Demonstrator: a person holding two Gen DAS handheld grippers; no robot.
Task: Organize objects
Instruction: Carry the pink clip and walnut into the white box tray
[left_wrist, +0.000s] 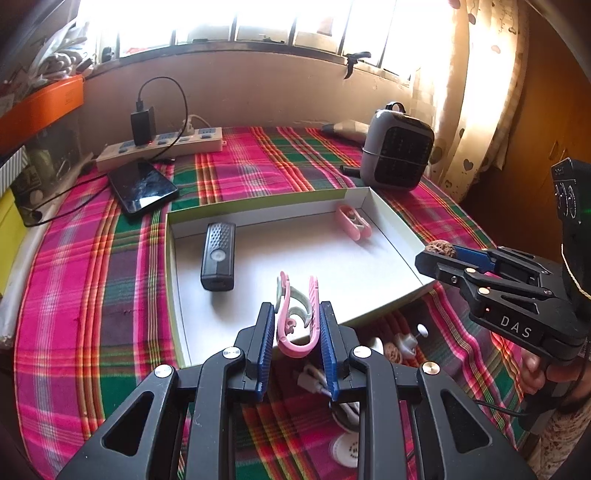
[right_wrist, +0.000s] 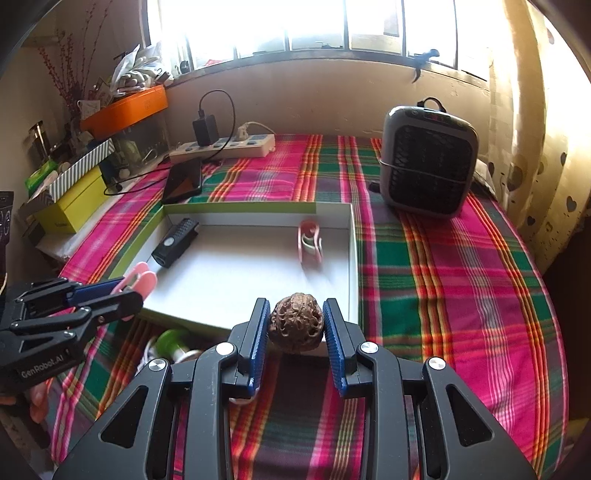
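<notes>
My left gripper (left_wrist: 297, 314) is shut on a pink clip (left_wrist: 297, 325) held over the near edge of a shallow white box (left_wrist: 295, 254). My right gripper (right_wrist: 295, 317) is shut on a brown walnut (right_wrist: 295, 321) just above the box's near rim (right_wrist: 184, 314). Inside the box lie a small black device (left_wrist: 218, 254) and a second pink clip (left_wrist: 352, 221). In the left wrist view the right gripper (left_wrist: 443, 254) shows at the right with the walnut (left_wrist: 441, 246) at its tip. In the right wrist view the left gripper (right_wrist: 122, 291) shows at the left with the pink clip (right_wrist: 142, 280).
A plaid cloth (right_wrist: 443, 277) covers the table. A grey heater (right_wrist: 428, 162) stands at the back right, a power strip (left_wrist: 162, 146) with charger and a dark phone (left_wrist: 142, 186) at the back left. Small white items and another walnut (left_wrist: 391, 352) lie near the box's front.
</notes>
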